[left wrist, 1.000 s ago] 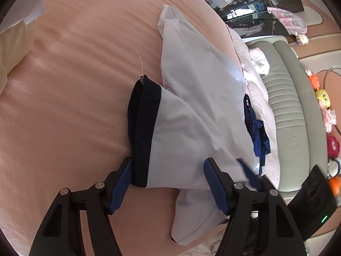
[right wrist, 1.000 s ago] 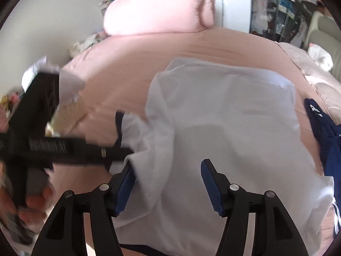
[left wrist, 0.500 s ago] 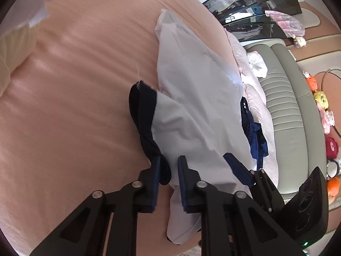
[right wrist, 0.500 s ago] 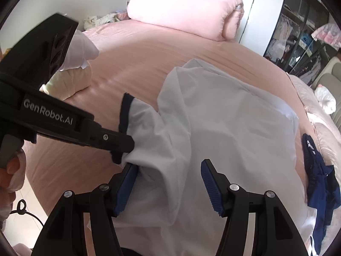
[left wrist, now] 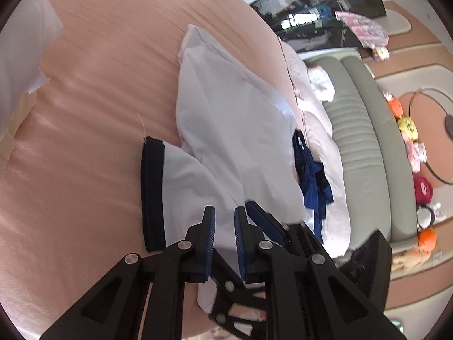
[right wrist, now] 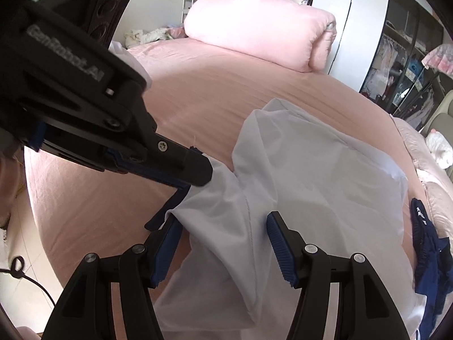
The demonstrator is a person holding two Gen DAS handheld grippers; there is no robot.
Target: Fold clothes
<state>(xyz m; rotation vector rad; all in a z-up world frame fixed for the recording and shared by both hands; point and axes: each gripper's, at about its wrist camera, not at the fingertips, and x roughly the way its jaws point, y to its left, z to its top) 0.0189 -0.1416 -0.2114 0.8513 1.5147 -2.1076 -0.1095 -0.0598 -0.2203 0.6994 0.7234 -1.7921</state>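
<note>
A white shirt (left wrist: 232, 130) (right wrist: 311, 184) lies spread on the pink bed. Its sleeve ends in a navy cuff (left wrist: 153, 192) (right wrist: 167, 212). My left gripper (left wrist: 225, 226) (right wrist: 198, 175) is shut on the sleeve just behind the cuff and holds it slightly raised. My right gripper (right wrist: 223, 223) straddles the same sleeve closer to the shirt body. Its jaws are closing, with white fabric between them and the pads still wide apart. In the left wrist view one of its blue fingers (left wrist: 260, 215) shows beside my left gripper.
A navy garment (left wrist: 311, 181) (right wrist: 424, 243) lies crumpled at the shirt's far side. A rolled pink duvet (right wrist: 260, 28) sits at the head of the bed (left wrist: 85, 141). A grey sofa (left wrist: 362, 141) with plush toys (left wrist: 407, 124) runs alongside. Folded white cloth (left wrist: 22, 51) lies at the left.
My left gripper went from open around the cuffed sleeve to shut on it and has risen, lifting the sleeve. My right gripper rolled and slid along the shirt toward the sleeve.
</note>
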